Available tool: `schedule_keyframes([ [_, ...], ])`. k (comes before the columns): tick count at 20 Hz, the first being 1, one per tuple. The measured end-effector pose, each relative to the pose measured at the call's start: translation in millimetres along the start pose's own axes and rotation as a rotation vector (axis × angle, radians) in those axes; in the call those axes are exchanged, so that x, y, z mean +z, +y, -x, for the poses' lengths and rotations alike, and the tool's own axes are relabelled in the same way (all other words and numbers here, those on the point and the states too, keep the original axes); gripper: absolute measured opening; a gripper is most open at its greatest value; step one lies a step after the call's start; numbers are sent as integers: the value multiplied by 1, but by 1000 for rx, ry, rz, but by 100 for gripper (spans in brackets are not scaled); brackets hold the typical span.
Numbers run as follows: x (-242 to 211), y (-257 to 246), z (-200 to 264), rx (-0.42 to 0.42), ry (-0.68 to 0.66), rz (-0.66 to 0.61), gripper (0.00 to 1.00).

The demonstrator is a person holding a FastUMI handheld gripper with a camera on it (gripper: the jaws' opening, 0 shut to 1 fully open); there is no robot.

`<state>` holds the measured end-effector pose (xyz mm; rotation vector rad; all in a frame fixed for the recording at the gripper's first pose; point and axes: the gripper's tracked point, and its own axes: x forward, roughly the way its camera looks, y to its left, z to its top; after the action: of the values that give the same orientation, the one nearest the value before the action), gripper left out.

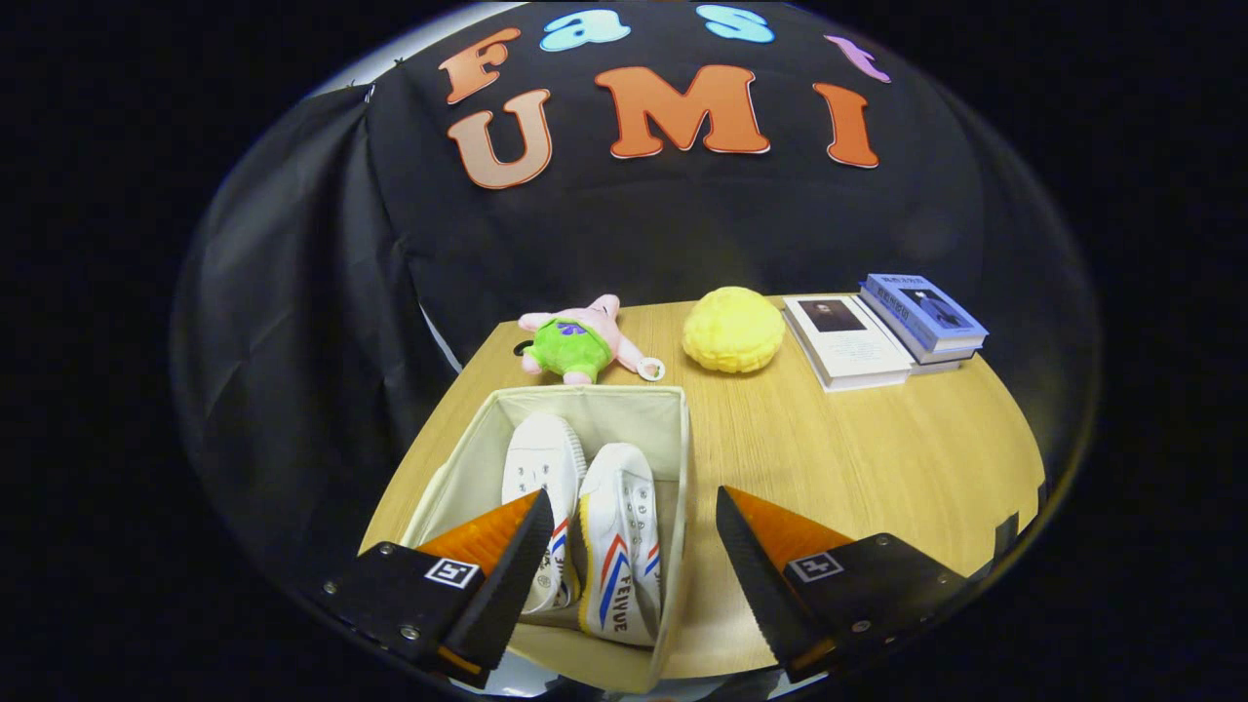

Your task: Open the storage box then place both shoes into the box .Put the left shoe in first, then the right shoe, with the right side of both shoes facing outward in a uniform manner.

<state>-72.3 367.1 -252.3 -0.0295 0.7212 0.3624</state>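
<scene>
**Both shoes in box, fingers spread**

Gripper (634, 546) fingers spread wide, holding nothing, above the near end of the open storage box (468, 458) on the table (877, 458). Left shoe (538, 468) and right shoe (621, 546) lie side by side inside. Beyond the box: plush toy (575, 341), yellow ball (733, 330), stacked books (882, 331).

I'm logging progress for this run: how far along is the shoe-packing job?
It looks nearly done. The storage box is open, and both white canvas shoes, one beside the other, lie inside it side by side. The tool is open and holds nothing, one finger over the box and the other over the wooden table. Only the shoes' facing remains to be checked; I cannot tell that from here.
</scene>
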Motion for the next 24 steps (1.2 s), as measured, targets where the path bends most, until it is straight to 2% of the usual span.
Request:
schedule_keyframes([
  [7, 85, -56, 24, -50, -160, -2, 99],
  [15, 191, -118, 96, -108, -394, 58, 99],
  [21, 231, -157, 152, -158, -508, 48, 99],
  [22, 228, -154, 166, -180, -517, 48, 99],
  [24, 242, -183, 174, -225, -543, 54, 99],
])
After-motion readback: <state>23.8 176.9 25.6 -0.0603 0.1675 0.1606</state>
